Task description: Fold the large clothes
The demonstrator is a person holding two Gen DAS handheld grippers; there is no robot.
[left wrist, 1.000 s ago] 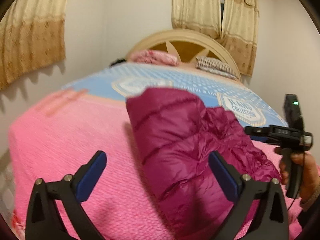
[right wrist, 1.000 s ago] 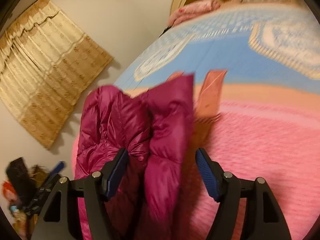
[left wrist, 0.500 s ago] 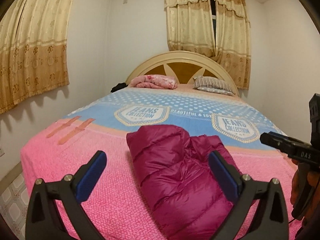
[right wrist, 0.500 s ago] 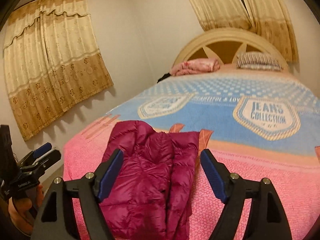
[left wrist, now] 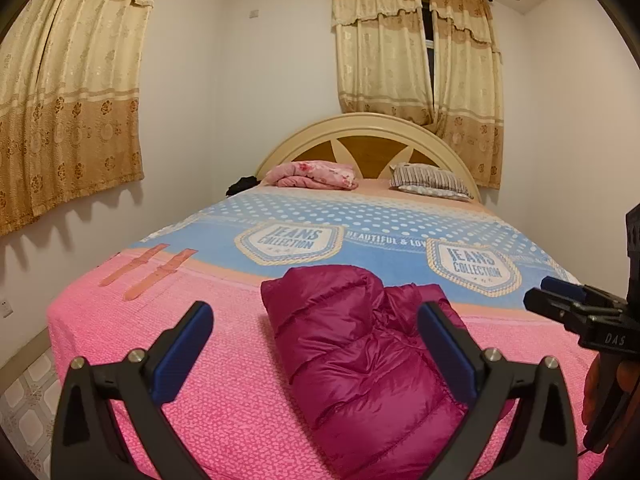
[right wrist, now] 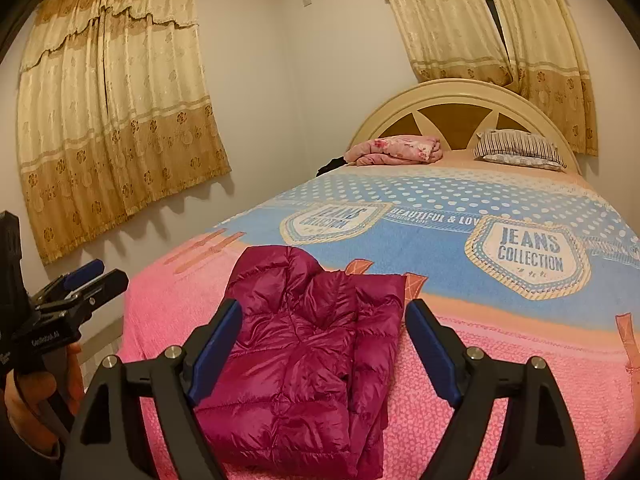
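- My left gripper (left wrist: 316, 344) is spread wide with nothing in it, both blue pads hanging in the air above the near end of the bed (left wrist: 224, 400).
- My right gripper (right wrist: 324, 344) is wide apart too, jaws have just been opening a bit more, and nothing sits between the pads. It's clear of the fabric.
- The magenta puffer jacket (left wrist: 360, 356) is lying folded up on the pink part of the bedspread, at the near end of the bed, roughly in the middle across. Its far edge comes right up to the peach band where the pink meets the blue part.
- From the right-side camera the jacket looks like a long bundle with one narrower flap laid along its right side.
- Each hand shows up in the other camera: right one at the right edge, left hand (right wrist: 44, 388) low at the left edge.
- Far end of the bed: a rolled pink floral blanket (left wrist: 316, 174) on the left and a striped pillow (left wrist: 430, 180) on the right, both against the arched headboard (left wrist: 368, 128).
- Gold curtains (left wrist: 64, 92) on the left wall, and another pair behind the headboard.
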